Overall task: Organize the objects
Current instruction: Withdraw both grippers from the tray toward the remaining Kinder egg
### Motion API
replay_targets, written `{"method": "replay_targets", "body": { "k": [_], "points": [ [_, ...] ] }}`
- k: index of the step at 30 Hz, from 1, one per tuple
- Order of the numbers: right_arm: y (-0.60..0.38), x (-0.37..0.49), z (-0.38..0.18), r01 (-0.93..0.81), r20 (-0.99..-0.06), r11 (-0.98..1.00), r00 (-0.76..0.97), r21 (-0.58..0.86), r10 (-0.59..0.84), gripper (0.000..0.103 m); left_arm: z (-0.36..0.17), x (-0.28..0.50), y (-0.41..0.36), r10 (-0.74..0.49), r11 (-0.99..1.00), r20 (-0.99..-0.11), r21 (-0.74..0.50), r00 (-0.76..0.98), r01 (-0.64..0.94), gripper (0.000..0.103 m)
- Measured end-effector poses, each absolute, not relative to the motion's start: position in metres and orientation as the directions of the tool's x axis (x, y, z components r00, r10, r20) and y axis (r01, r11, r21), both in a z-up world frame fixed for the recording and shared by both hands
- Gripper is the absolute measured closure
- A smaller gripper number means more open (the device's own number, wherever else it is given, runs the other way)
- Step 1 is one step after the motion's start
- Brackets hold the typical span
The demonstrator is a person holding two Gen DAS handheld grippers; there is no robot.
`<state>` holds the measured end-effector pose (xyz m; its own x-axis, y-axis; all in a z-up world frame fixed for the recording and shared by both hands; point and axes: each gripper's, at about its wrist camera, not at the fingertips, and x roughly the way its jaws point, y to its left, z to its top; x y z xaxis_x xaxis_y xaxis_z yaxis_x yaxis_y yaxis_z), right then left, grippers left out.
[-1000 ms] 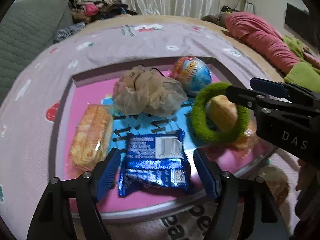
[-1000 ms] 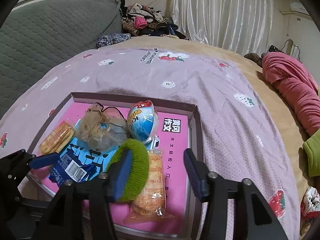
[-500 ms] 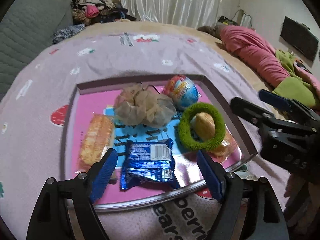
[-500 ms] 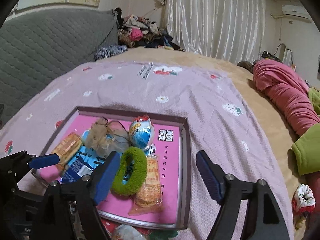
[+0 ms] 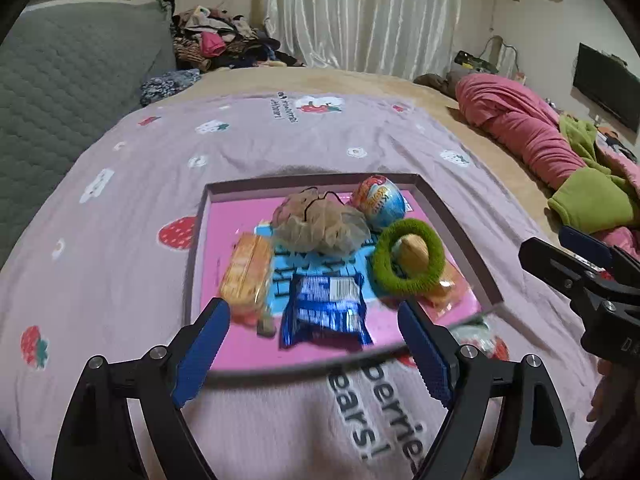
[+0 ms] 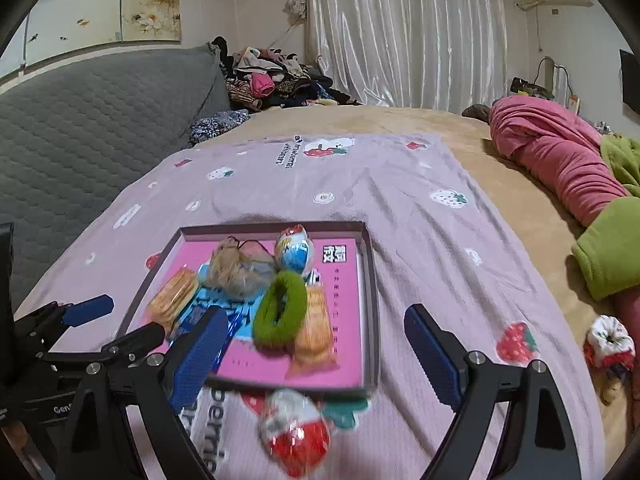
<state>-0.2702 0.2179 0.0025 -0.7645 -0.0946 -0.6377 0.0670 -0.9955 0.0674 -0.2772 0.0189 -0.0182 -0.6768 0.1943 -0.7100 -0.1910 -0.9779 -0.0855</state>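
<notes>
Tray [image 5: 456, 232] of snacks seen mid-frame on the bed [image 5: 280, 140].
Left gripper [image 5: 316, 344] and right gripper [image 6: 312, 356] are opening, fingers empty; the green ring [image 5: 408, 256] lies in the tray's right half.

We look from both wrist cameras downward across the bed toward the curtain — the left sits near the tray [image 5: 460, 232], the right slightly farther right; both share the tray [image 6: 370, 304].

white curtain [image 6: 404, 32], grey headboard [image 6: 92, 120]
</notes>
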Motion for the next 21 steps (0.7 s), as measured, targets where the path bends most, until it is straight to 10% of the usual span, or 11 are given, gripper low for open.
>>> {"method": "replay_targets", "body": {
  "k": [21],
  "points": [
    [0.194,-0.165,0.080,0.141,-0.626,-0.990,-0.773,-0.015,-0.100,0.001,0.042,-0.136,-0.003,0.162,-0.987,-0.712,-0.116,-0.683,-0.113,0.000]
  ]
}}
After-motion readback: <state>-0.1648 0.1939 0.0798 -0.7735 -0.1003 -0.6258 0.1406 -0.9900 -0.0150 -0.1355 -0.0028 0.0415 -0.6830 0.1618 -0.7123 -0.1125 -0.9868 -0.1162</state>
